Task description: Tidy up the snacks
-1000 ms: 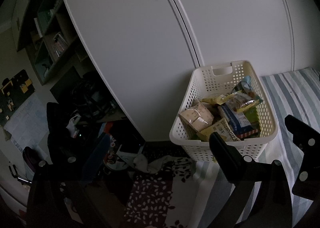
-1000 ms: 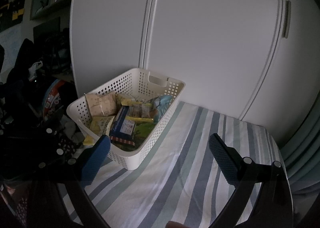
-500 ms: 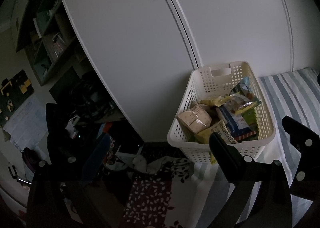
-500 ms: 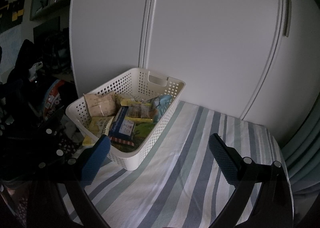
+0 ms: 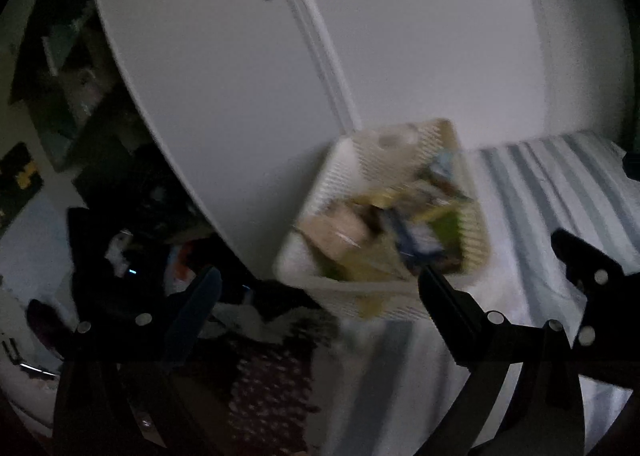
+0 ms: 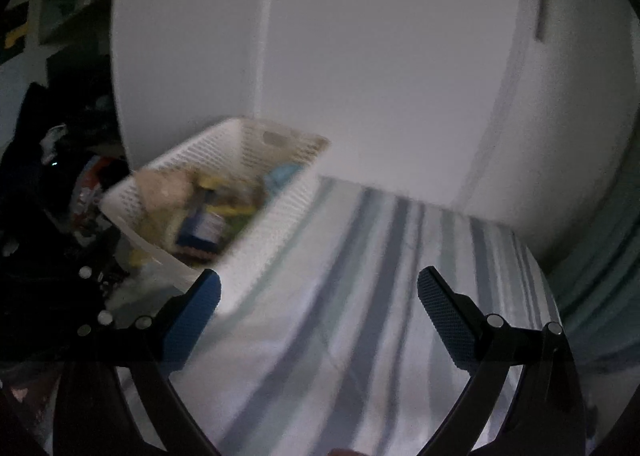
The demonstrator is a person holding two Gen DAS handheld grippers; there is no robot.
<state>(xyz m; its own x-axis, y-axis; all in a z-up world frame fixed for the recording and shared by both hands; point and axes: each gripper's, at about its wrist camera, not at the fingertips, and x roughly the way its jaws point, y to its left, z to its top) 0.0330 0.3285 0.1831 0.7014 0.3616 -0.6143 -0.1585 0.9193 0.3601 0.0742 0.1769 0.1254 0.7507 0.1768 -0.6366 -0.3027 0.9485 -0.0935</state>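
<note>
A white perforated basket (image 5: 348,163) (image 6: 288,211) full of snack packets (image 5: 400,228) (image 6: 200,211) sits at the left corner of a striped bed (image 6: 380,296), against white wardrobe doors. Both views are motion-blurred. My left gripper (image 5: 318,290) is open and holds nothing, just in front of the basket's near wall. My right gripper (image 6: 318,292) is open too, over the striped cover to the right of the basket. The right gripper's body (image 5: 588,288) shows at the right of the left wrist view.
White wardrobe doors (image 6: 380,75) stand right behind the bed. Dark clutter and clothes (image 5: 132,256) fill the floor left of the bed, with shelves (image 5: 72,67) above. A floral patterned cloth (image 5: 272,384) lies at the bed's near left. Curtain folds (image 6: 600,284) hang at the right.
Both grippers have swung, blurring the views. The basket has shifted left in the right wrist view and slightly down and left in the left wrist view. Both grippers stay open.
</note>
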